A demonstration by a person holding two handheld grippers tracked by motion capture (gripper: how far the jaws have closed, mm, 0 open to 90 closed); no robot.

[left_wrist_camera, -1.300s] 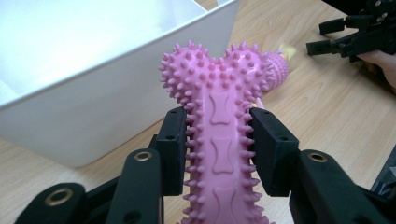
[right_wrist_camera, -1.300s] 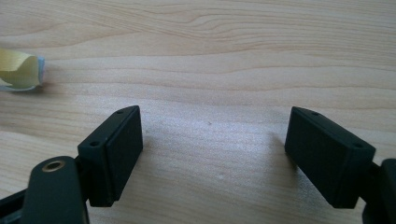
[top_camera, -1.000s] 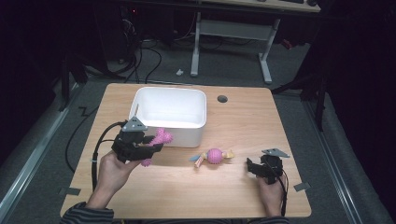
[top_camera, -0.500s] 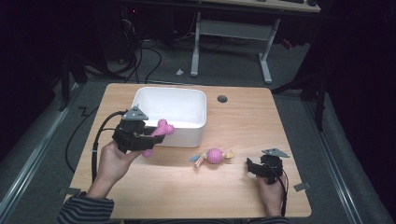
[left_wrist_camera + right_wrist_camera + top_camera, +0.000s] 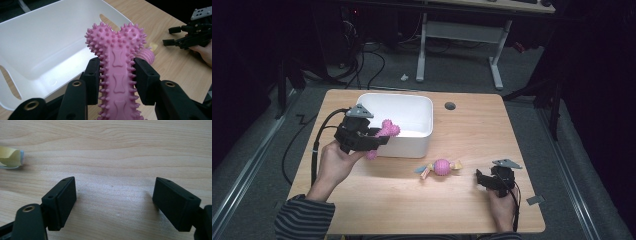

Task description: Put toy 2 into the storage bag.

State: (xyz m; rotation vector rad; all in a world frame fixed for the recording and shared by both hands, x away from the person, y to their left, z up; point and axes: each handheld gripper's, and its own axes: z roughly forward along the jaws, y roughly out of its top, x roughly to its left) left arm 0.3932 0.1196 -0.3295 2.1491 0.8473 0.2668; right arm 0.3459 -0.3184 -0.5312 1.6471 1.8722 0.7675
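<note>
Your wooden desk (image 5: 472,125) carries 1 white bin (image 5: 412,112) at its far left. Near the middle lies 1 pink ball toy (image 5: 441,167) with frayed ends, well apart from the bin. A round grommet hole (image 5: 450,106) sits just right of the bin.

My left hand-held gripper (image 5: 373,141) lifts the pink spiky bone (image 5: 384,134) off the counter (image 5: 472,125) and carries it up toward the white bin (image 5: 424,131); its top end now overhangs the bin's near wall.
</note>
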